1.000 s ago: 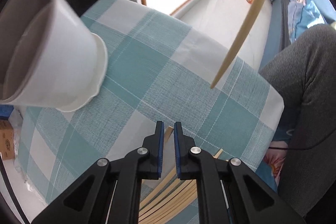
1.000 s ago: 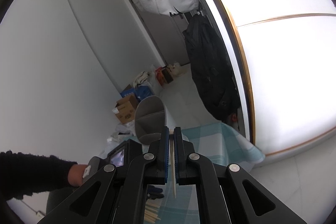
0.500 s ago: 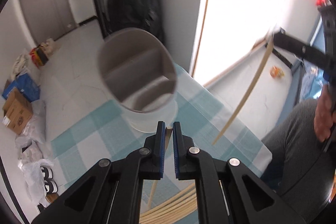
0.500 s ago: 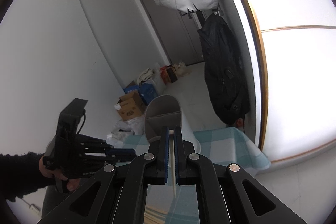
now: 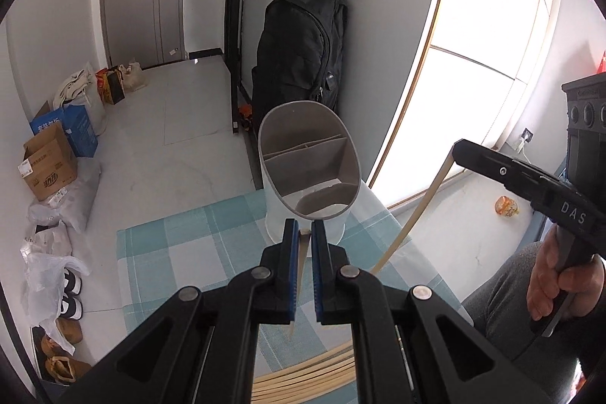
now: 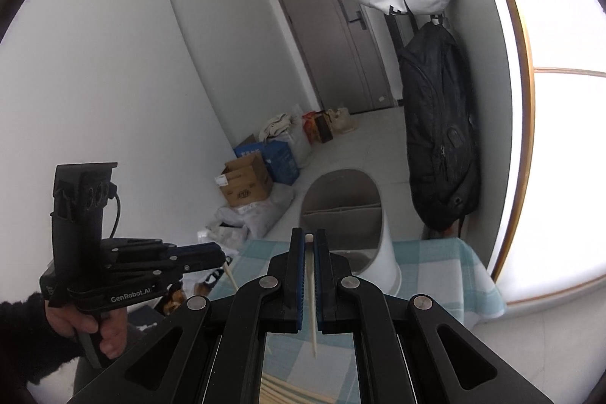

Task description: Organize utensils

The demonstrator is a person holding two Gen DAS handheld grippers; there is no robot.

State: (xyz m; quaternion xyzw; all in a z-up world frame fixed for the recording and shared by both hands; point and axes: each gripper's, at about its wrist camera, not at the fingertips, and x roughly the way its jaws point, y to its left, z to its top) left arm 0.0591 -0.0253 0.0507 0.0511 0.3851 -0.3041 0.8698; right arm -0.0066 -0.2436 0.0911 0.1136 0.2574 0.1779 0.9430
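Jaws of left gripper (image 5: 302, 233) and right gripper (image 6: 309, 237) each clamped on 1 chopstick (image 5: 299, 275), both angled downward.

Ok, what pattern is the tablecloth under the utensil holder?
Teal-and-white check tablecloth, clearest in the left wrist view.

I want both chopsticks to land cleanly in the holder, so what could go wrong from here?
Each gripper pinches its chopstick near the top: the left gripper holds one chopstick, the right gripper the other. The long free ends could swing and miss.
The utensil holder is tall and stands near the table's far edge; a tip striking its rim might tip it over.
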